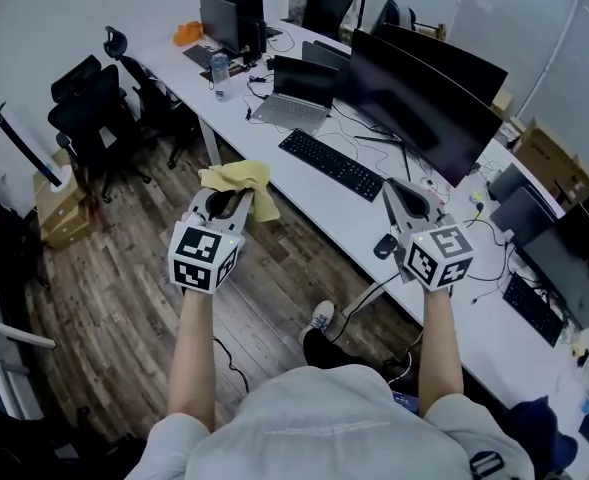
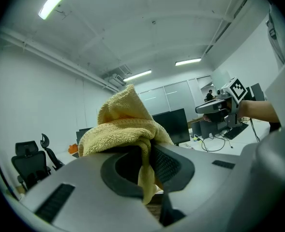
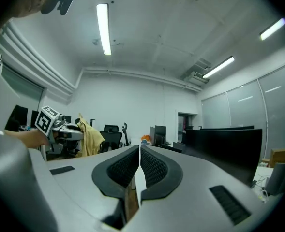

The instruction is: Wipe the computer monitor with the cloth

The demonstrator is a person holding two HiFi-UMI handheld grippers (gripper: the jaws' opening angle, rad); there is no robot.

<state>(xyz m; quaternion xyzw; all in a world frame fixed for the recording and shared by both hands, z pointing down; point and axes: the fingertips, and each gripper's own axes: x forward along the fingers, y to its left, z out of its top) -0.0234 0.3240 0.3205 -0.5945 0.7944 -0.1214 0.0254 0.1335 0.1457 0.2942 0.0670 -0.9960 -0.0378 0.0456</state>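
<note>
White desk [image 1: 479, 313] carries the monitor [image 1: 424, 103], long axis along it; left gripper [image 1: 234, 198] pinches the cloth [image 1: 236, 177], right gripper [image 1: 396, 196] closed, empty.

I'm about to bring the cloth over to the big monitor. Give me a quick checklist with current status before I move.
1. Cloth gripped: ok. The left gripper is shut on it.
2. Free cloth for wiping: ok. A bunch stands out past the jaws.
3. Right gripper clear: ok. Its jaws are together with nothing between them.
4. Monitor in view: ok. The dark screen stands on the desk ahead.
5. Cloth on the screen: not ok. It is at the desk's near edge, apart from the screen.
6. Low path: not ok. The keyboard lies between cloth and monitor, so go over it.
</note>
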